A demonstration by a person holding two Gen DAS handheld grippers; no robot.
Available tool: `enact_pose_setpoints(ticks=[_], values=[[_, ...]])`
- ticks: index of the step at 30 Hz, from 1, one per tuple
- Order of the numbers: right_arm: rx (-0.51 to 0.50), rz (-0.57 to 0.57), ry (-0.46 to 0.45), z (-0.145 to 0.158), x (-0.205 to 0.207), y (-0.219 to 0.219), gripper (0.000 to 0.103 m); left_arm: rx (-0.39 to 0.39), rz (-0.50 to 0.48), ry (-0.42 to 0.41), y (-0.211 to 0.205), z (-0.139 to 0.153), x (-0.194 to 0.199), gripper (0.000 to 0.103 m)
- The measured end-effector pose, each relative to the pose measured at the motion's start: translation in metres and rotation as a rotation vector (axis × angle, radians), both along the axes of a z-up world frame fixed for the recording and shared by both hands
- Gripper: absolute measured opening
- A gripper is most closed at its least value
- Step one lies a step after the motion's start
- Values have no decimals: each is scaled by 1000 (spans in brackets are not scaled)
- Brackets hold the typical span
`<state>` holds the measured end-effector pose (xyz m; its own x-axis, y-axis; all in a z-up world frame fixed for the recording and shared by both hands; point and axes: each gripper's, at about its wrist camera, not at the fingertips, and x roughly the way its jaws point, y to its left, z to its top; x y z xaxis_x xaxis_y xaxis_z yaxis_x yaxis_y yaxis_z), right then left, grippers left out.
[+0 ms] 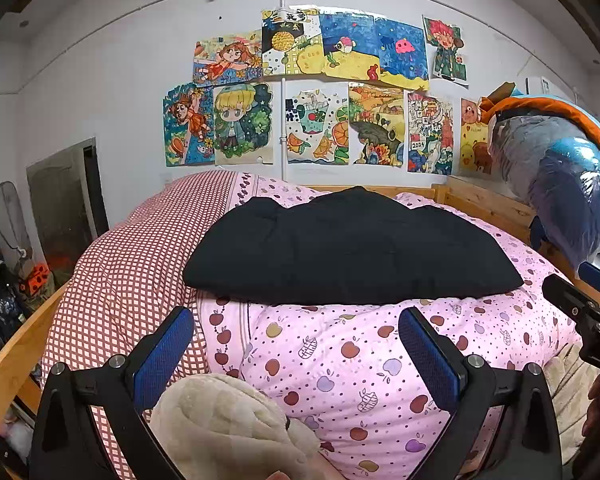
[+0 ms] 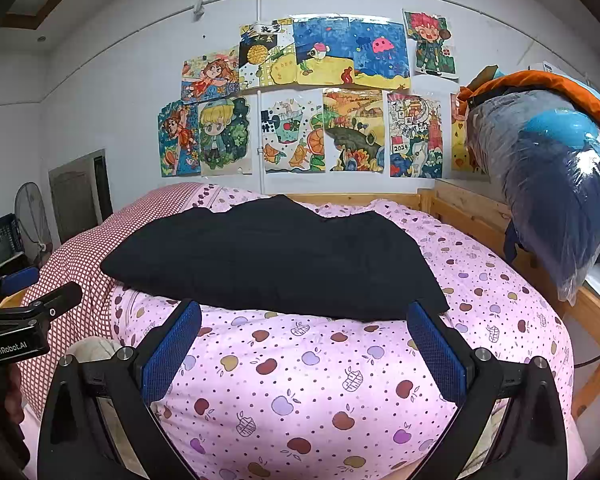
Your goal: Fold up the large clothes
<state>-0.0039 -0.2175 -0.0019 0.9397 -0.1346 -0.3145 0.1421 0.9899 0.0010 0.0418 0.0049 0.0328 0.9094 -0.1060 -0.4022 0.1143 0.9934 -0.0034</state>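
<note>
A large black garment (image 1: 348, 248) lies folded flat on the pink apple-print quilt (image 1: 340, 360) on the bed; it also shows in the right wrist view (image 2: 276, 260). My left gripper (image 1: 296, 320) is open and empty, held just short of the garment's near edge. My right gripper (image 2: 304, 316) is open and empty, also just short of the near edge, its right finger (image 2: 436, 344) close to the garment's right corner. Each gripper shows in the other's view, at the right edge (image 1: 580, 312) and the left edge (image 2: 32, 312).
A red checked cover (image 1: 140, 264) lies on the bed's left. A cream fleece (image 1: 228, 424) sits under my left gripper. The wooden bed frame (image 2: 480, 208) rings the mattress. A plastic-wrapped bundle (image 2: 552, 184) overhangs at right. Drawings (image 1: 320, 92) cover the wall; a fan (image 2: 32, 216) stands at left.
</note>
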Motion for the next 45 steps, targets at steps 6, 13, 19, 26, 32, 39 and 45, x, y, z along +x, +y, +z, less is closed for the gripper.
enact_pose_setpoints(ticks=[6, 13, 19, 26, 32, 39, 45], values=[[0, -1, 0, 0, 0, 0, 101, 0, 0, 0, 1, 0, 0, 103], [-2, -2, 0, 0, 0, 2, 101, 0, -1, 0, 1, 0, 0, 103], [-2, -1, 2, -1, 0, 2, 101, -8, 0, 2, 3, 0, 0, 103], [-2, -1, 4, -2, 1, 2, 101, -8, 6, 3, 5, 1, 1, 103], [-2, 1, 5, -2, 1, 1, 101, -11, 3, 7, 5, 0, 1, 103], [-2, 1, 5, -2, 1, 1, 101, -10, 5, 8, 5, -1, 1, 103], [-2, 1, 5, -3, 1, 2, 101, -11, 3, 8, 6, -1, 1, 103]])
